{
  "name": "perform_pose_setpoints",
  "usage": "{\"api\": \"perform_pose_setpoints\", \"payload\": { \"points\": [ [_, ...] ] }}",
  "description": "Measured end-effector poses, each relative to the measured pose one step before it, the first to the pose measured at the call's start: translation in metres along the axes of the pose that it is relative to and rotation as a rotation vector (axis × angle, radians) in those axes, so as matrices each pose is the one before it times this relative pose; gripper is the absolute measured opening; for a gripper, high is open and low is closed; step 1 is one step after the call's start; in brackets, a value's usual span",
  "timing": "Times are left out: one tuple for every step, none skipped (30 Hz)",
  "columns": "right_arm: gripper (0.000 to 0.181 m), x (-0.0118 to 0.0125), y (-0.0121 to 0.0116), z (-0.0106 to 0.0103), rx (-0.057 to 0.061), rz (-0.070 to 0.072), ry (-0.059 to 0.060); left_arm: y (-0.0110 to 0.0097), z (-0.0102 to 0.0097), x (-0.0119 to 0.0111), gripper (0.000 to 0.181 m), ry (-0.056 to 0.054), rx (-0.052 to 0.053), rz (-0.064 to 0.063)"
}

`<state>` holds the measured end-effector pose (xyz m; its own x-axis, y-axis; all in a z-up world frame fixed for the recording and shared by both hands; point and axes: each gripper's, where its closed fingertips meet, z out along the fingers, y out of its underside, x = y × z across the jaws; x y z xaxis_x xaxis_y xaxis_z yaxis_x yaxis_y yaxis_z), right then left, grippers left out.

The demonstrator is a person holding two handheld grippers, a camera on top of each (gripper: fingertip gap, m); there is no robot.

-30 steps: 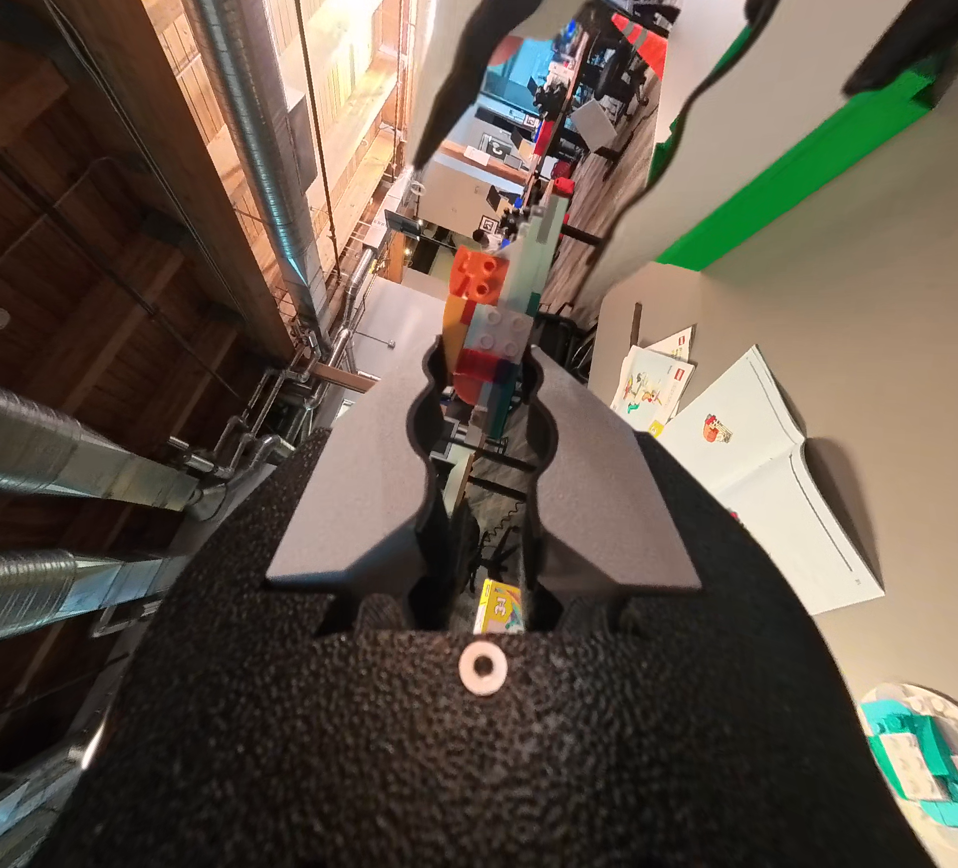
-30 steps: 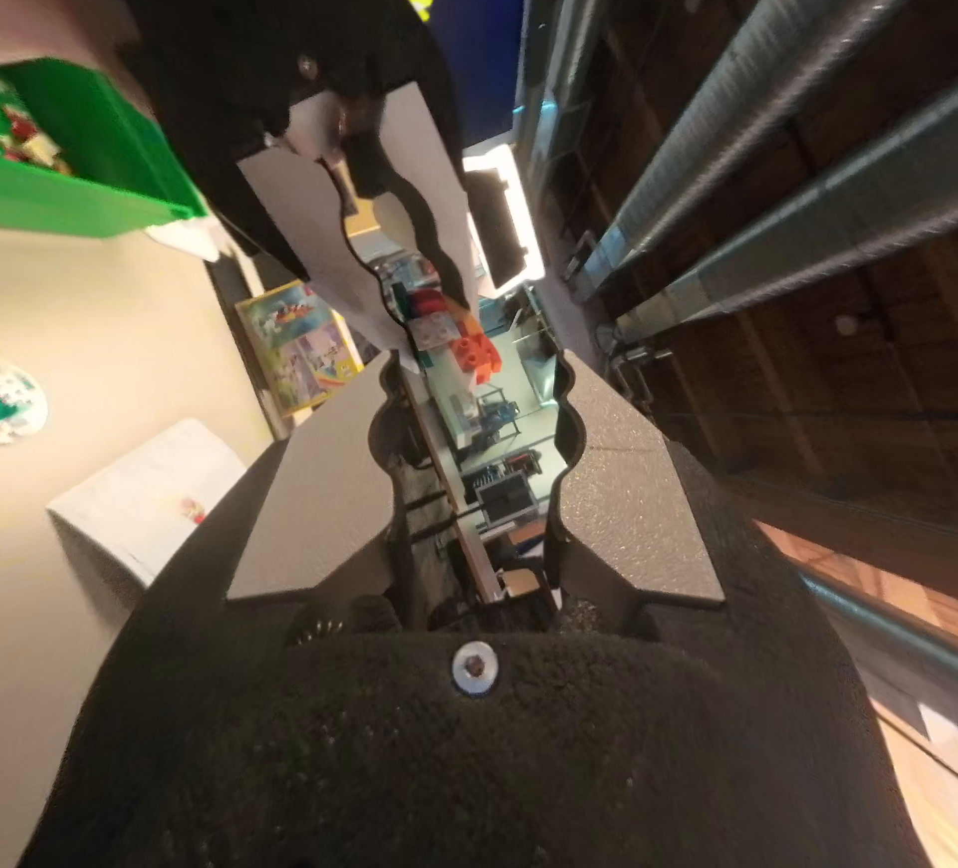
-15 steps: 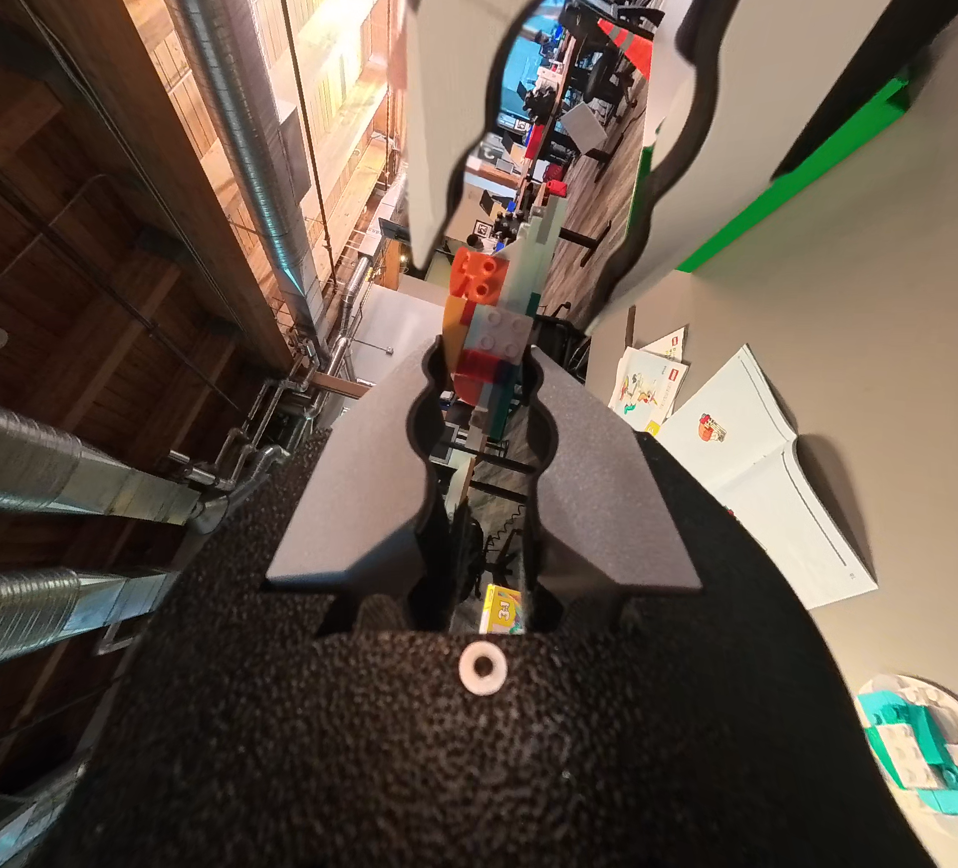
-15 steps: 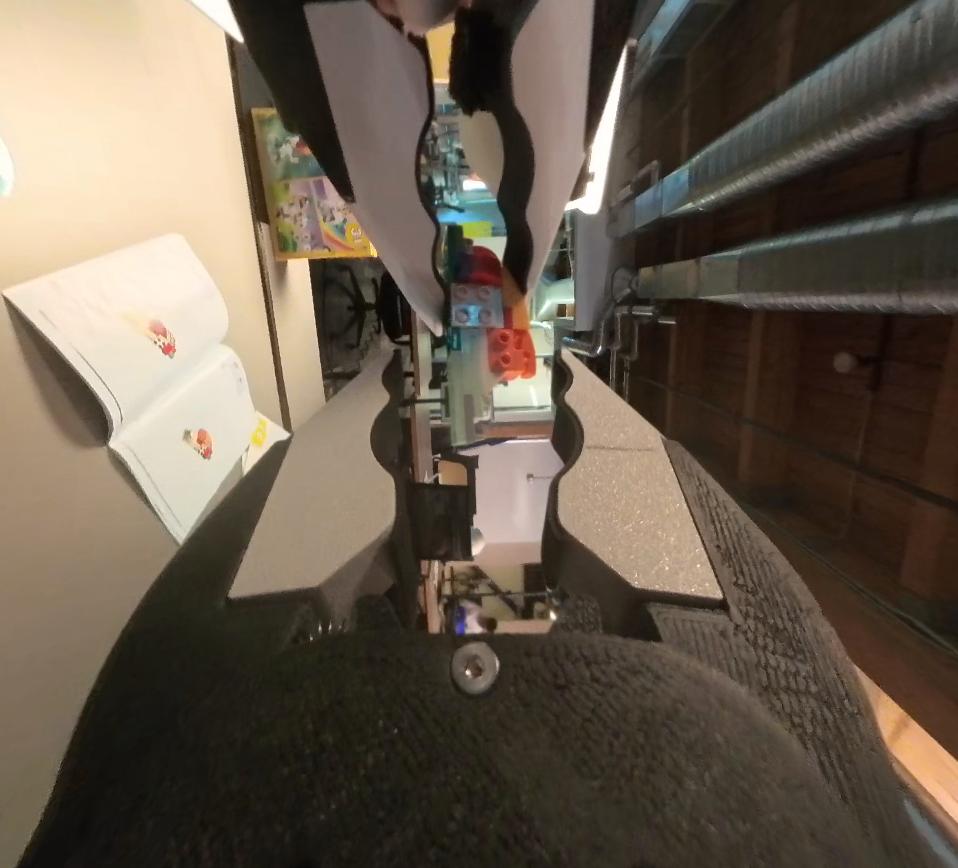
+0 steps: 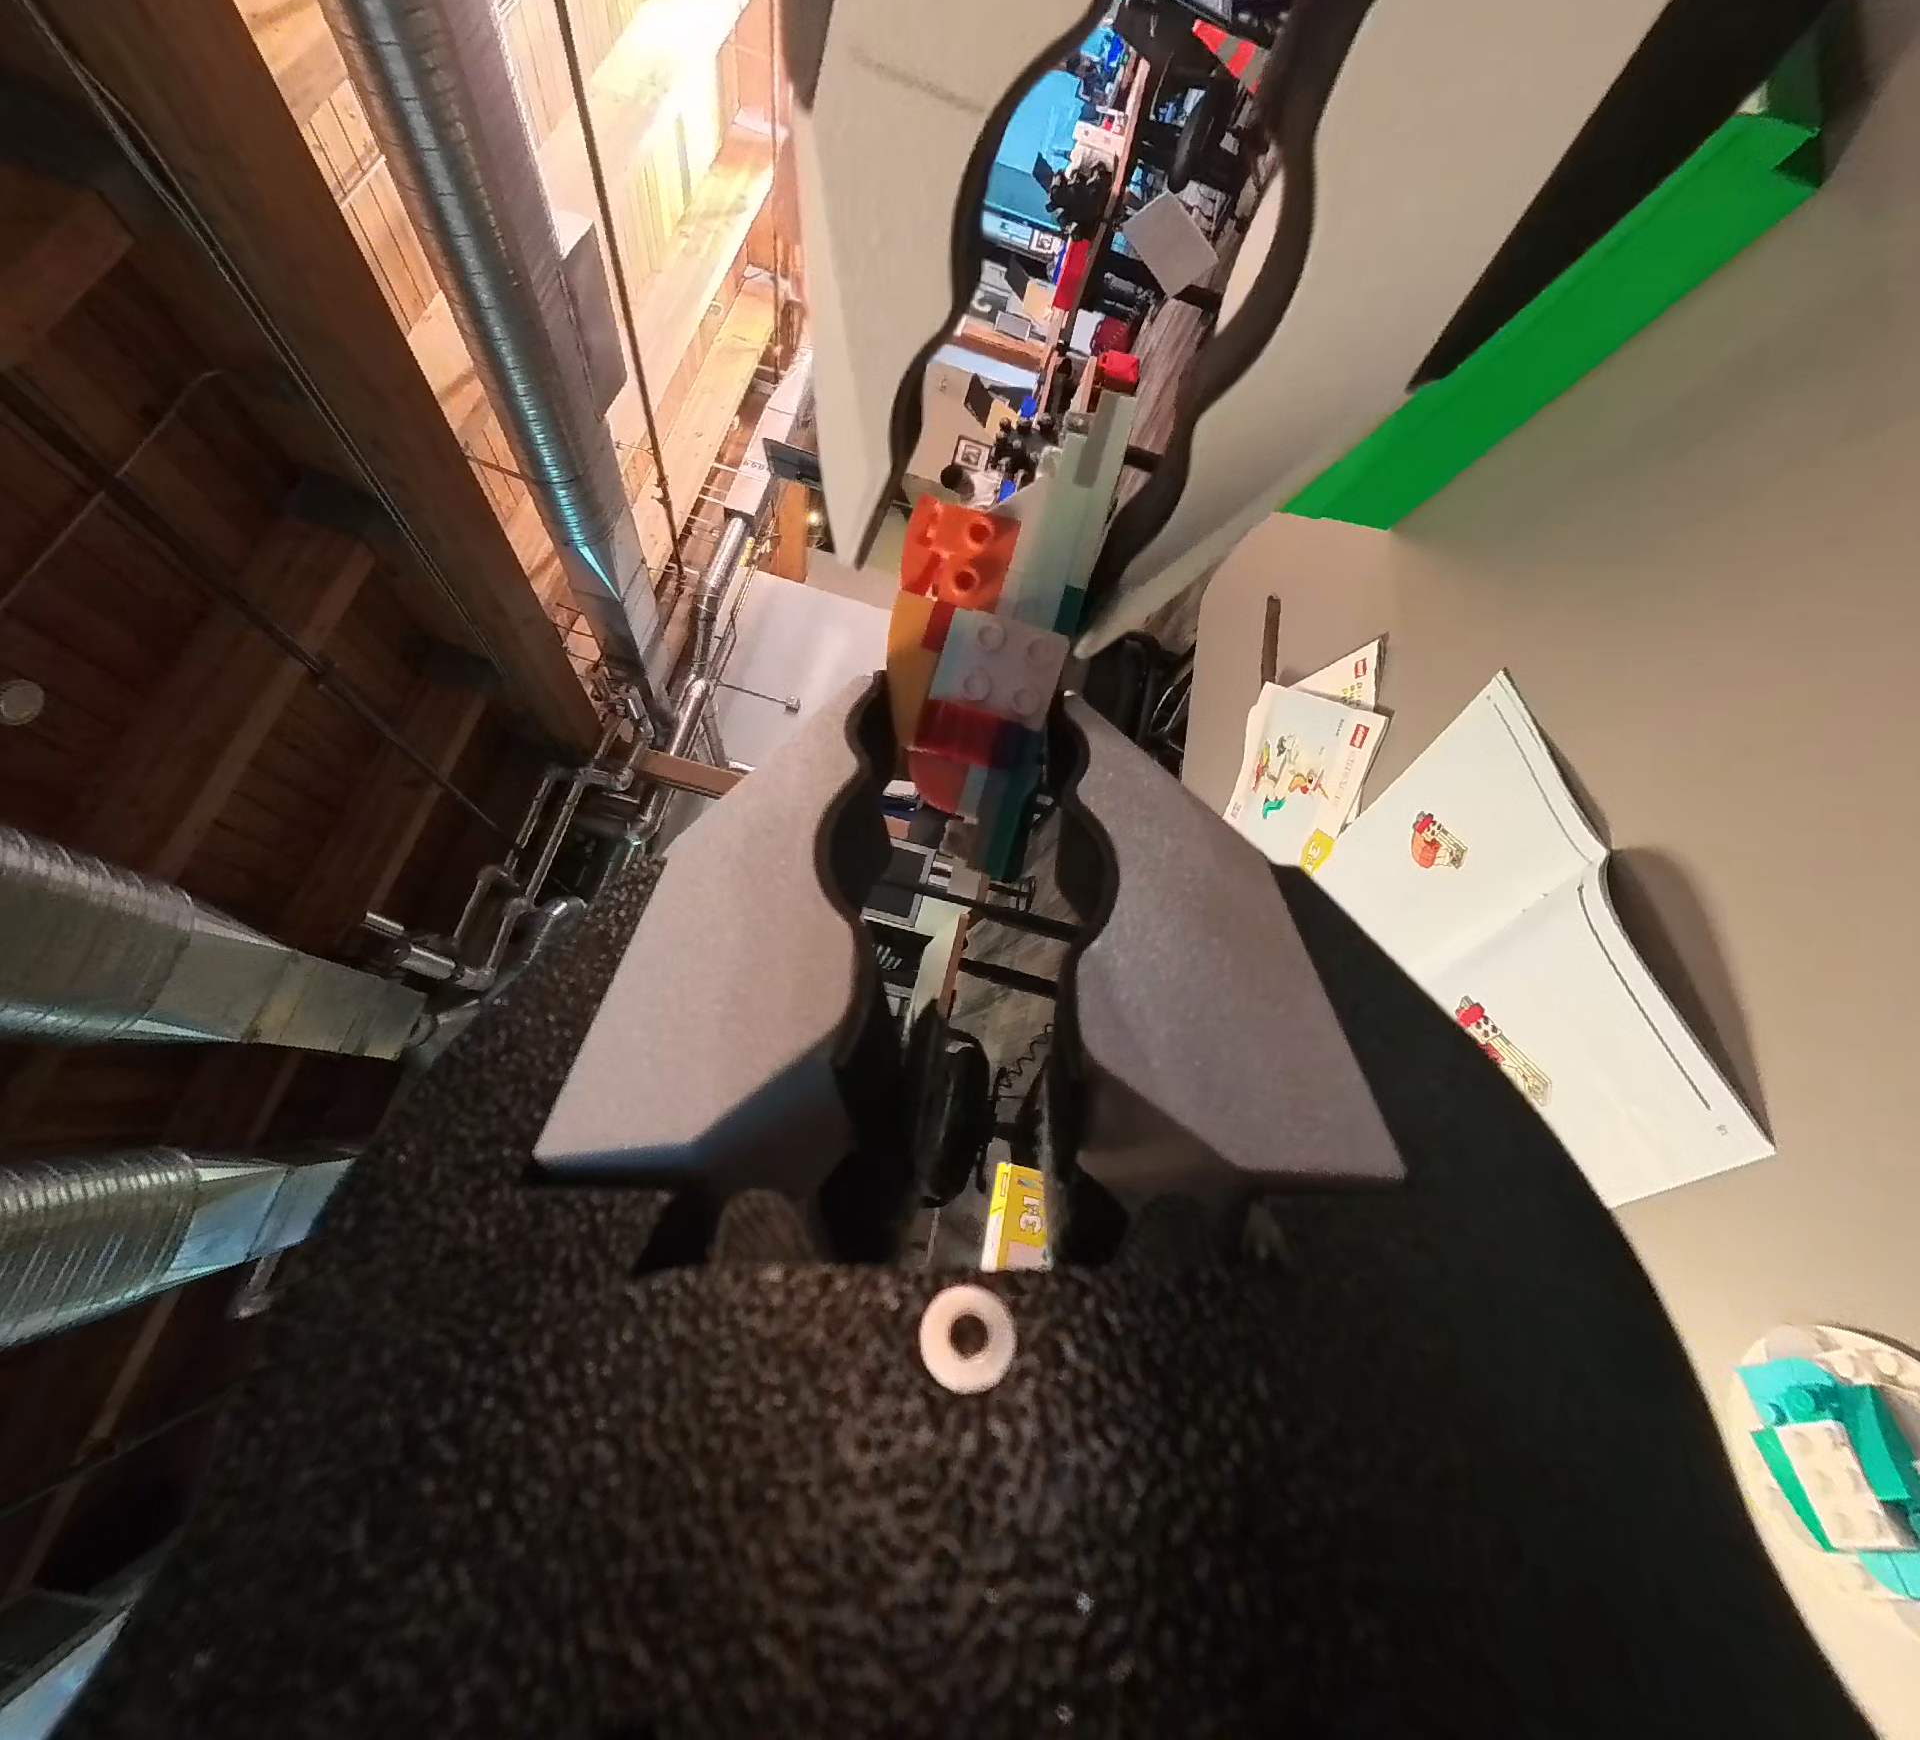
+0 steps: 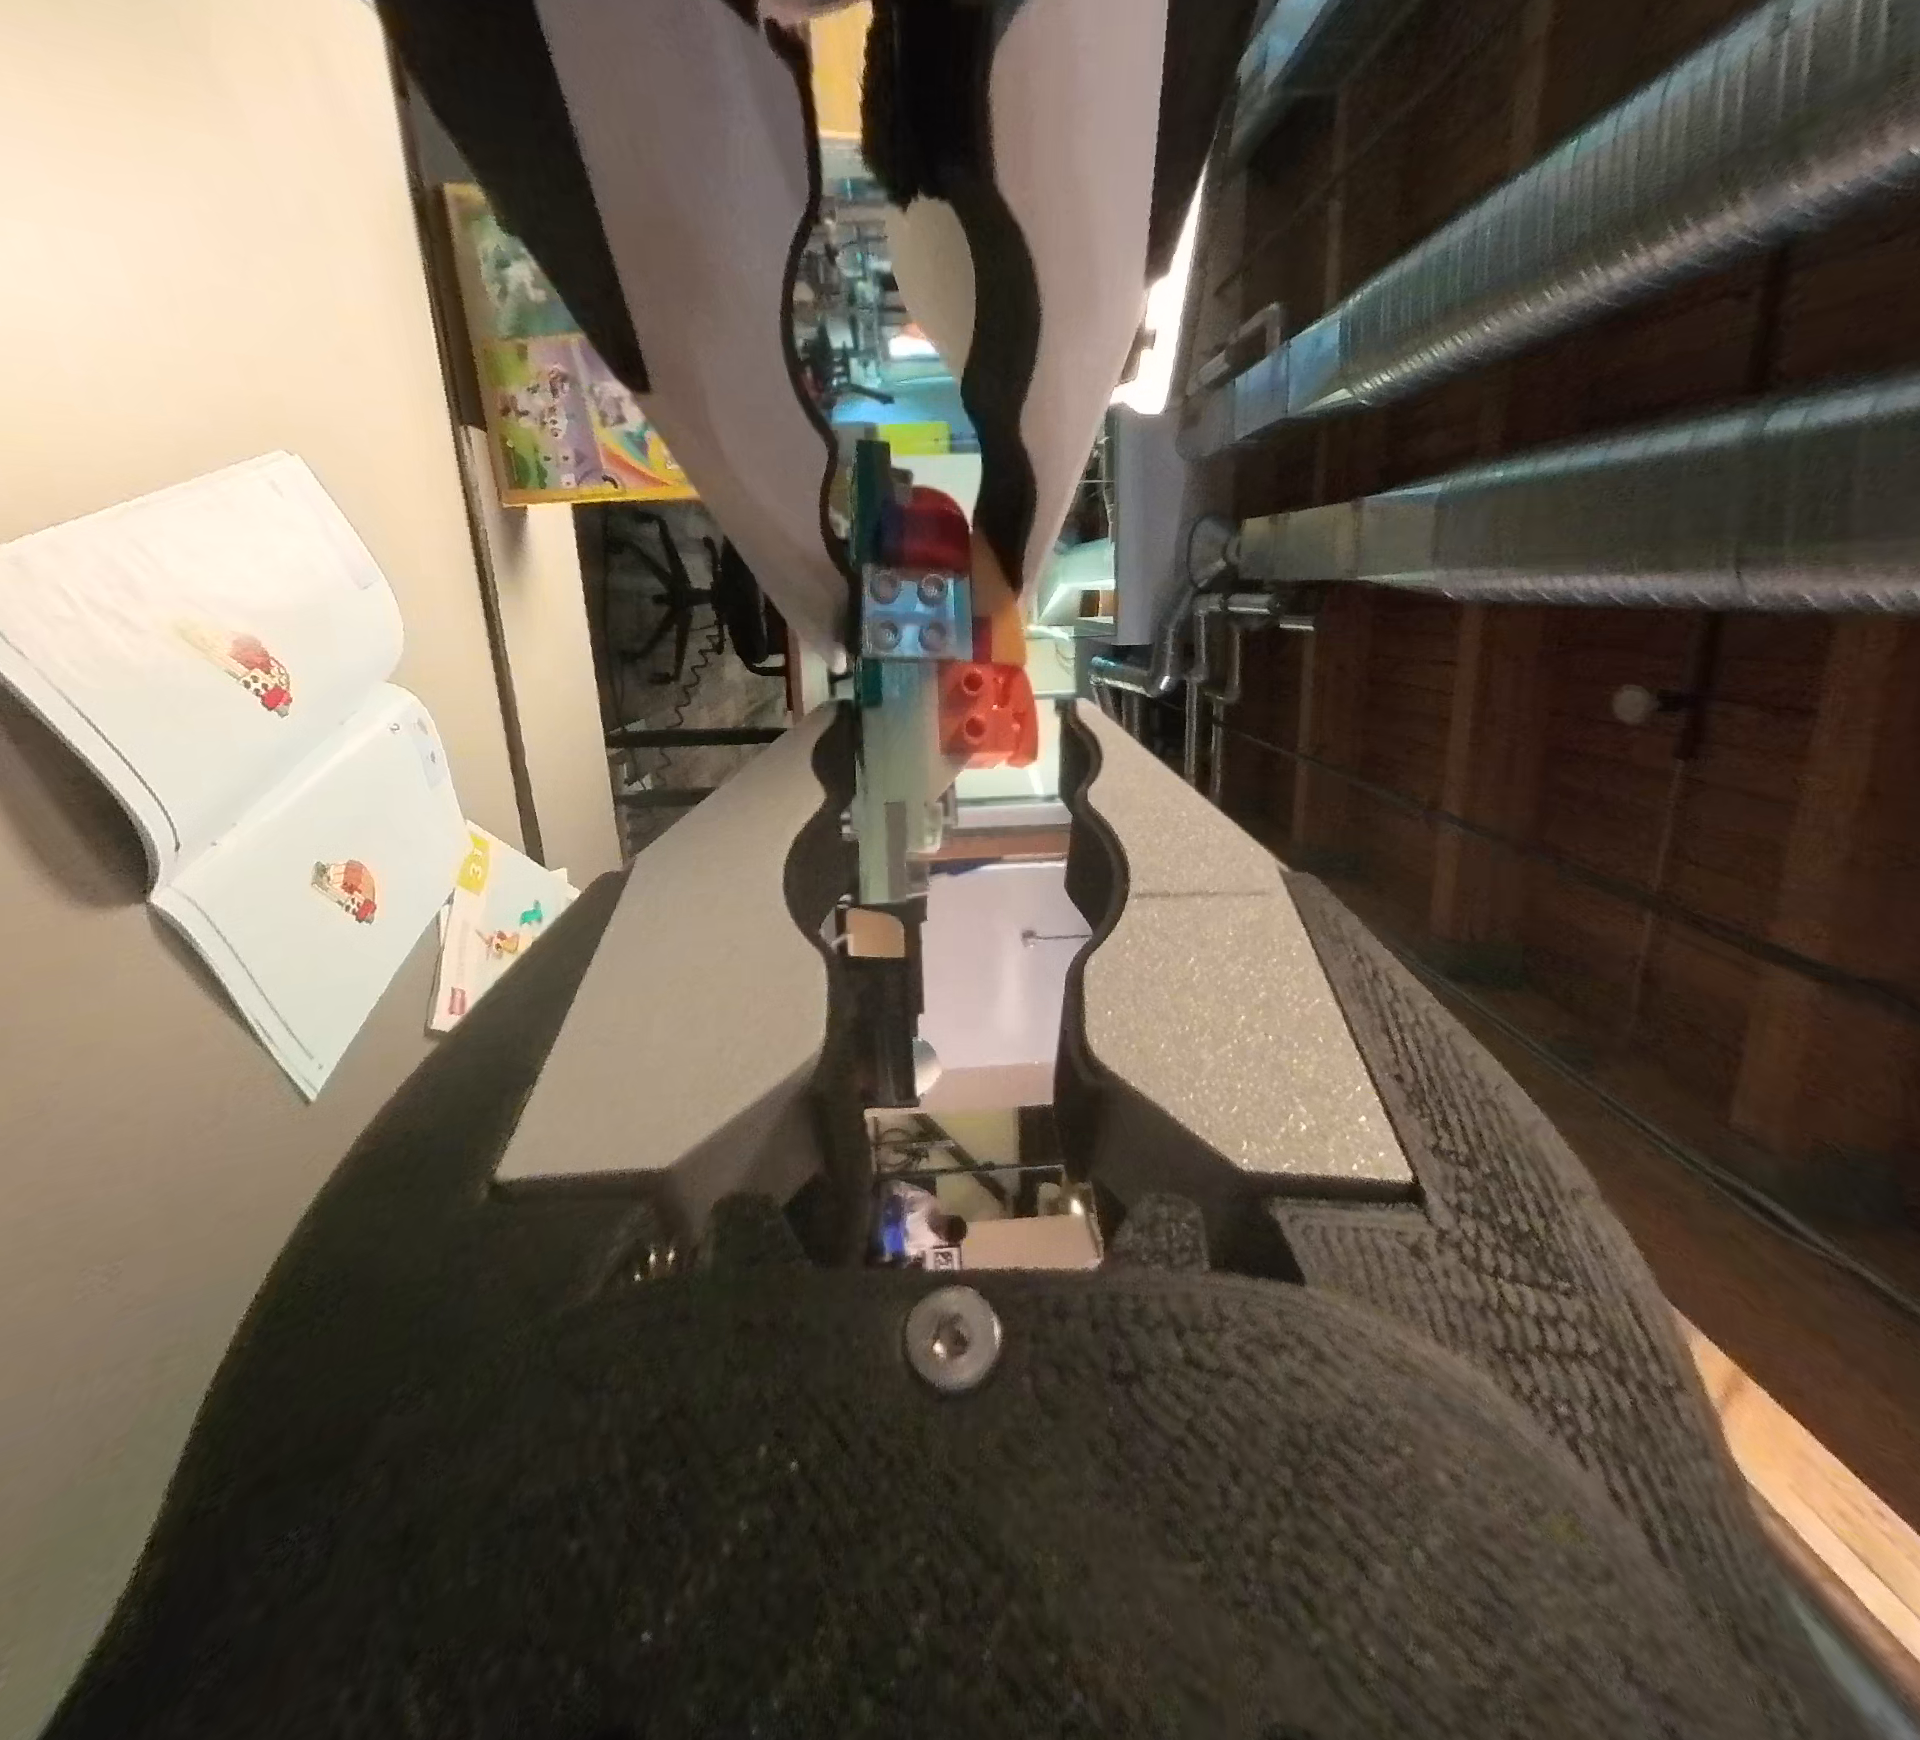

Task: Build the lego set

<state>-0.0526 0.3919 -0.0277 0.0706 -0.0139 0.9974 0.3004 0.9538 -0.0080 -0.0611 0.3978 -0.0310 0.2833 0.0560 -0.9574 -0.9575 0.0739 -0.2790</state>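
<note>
now closed in around far end of lego build [image 5: 982, 682]: right gripper [image 6: 945, 734] agape, holding nothing; left gripper [image 5: 966, 734] clamped on near end; handover likely.

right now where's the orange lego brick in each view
Left wrist view: orange brick just above centre, on the lego build beyond the left tongs.
Right wrist view: orange brick at centre, just beyond the right tongs.
Shared landmark: open instruction booklet on the table.

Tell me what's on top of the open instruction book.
Nothing lies on the open book; its printed pages are bare. Smaller leaflets sit beside its edge; whether they slip underneath cannot be seen.
</note>
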Motion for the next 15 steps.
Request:
{"api": "perform_pose_setpoints", "payload": {
  "points": [
    [0.039,-0.00032,0.00022,0.00035,-0.0011,-0.0008,-0.0010,-0.00016,0.00043,0.00033,0.026,-0.0002,-0.0026,0.0036],
    [0.038,-0.00052,0.00057,0.00024,-0.0020,-0.0008,-0.0018,-0.00004,0.00031,0.00034,0.026,0.0004,-0.0028,0.0041],
    [0.038,-0.00046,0.00054,0.00020,-0.0016,0.0017,-0.0023,0.00002,0.00029,0.00040,0.026,0.0012,-0.0014,0.0023],
    [0.038,-0.00030,0.00039,0.00004,-0.0008,0.0009,-0.0017,-0.00005,0.00025,0.00035,0.026,0.0012,0.0009,0.0003],
    [0.038,-0.00039,0.00034,0.00006,-0.0004,0.0002,-0.0027,-0.00023,0.00017,0.00037,0.026,0.0017,0.0027,0.0005],
    [0.038,-0.00016,0.00021,-0.00008,-0.0015,0.0014,-0.0033,-0.00009,0.00007,0.00025,0.026,0.0020,0.0027,-0.0009],
    [0.038,-0.00005,0.00023,-0.00010,-0.0017,-0.0004,-0.0027,-0.00011,0.00007,0.00020,0.026,0.0017,0.0026,-0.0020],
    [0.039,0.00023,0.00014,-0.00006,-0.0019,-0.0024,-0.0010,-0.00032,-0.00005,-0.00010,0.025,-0.0005,0.0022,0.0003],
    [0.039,0.00014,0.00012,0.00004,-0.0020,-0.0009,-0.0030,-0.00025,-0.00012,-0.00016,0.026,-0.0011,0.0012,0.0017],
    [0.039,-0.00022,0.00024,0.00014,-0.0024,0.0001,-0.0057,-0.00022,-0.00010,0.00018,0.026,0.0002,0.0001,0.0031],
    [0.039,-0.00034,0.00018,0.00009,-0.0026,-0.0005,-0.0062,-0.00012,-0.00004,0.00028,0.026,0.0005,-0.0004,0.0036],
    [0.039,-0.00039,0.00016,0.00017,-0.0028,-0.0012,-0.0061,-0.00010,0.00005,0.00028,0.025,0.0006,-0.0007,0.0025],
    [0.039,-0.00038,0.00029,0.00009,-0.0028,-0.0027,-0.0054,-0.00012,0.00005,0.00023,0.025,0.0010,-0.0008,0.0026],
    [0.039,-0.00038,0.00027,0.00002,-0.0033,-0.0030,-0.0042,-0.00020,-0.00001,0.00034,0.025,0.0008,-0.0001,0.0021],
    [0.039,-0.00016,0.00026,-0.00006,-0.0039,-0.0025,-0.0031,-0.00026,0.00015,0.00023,0.025,0.0011,0.0005,-0.0003]
  ]
}}
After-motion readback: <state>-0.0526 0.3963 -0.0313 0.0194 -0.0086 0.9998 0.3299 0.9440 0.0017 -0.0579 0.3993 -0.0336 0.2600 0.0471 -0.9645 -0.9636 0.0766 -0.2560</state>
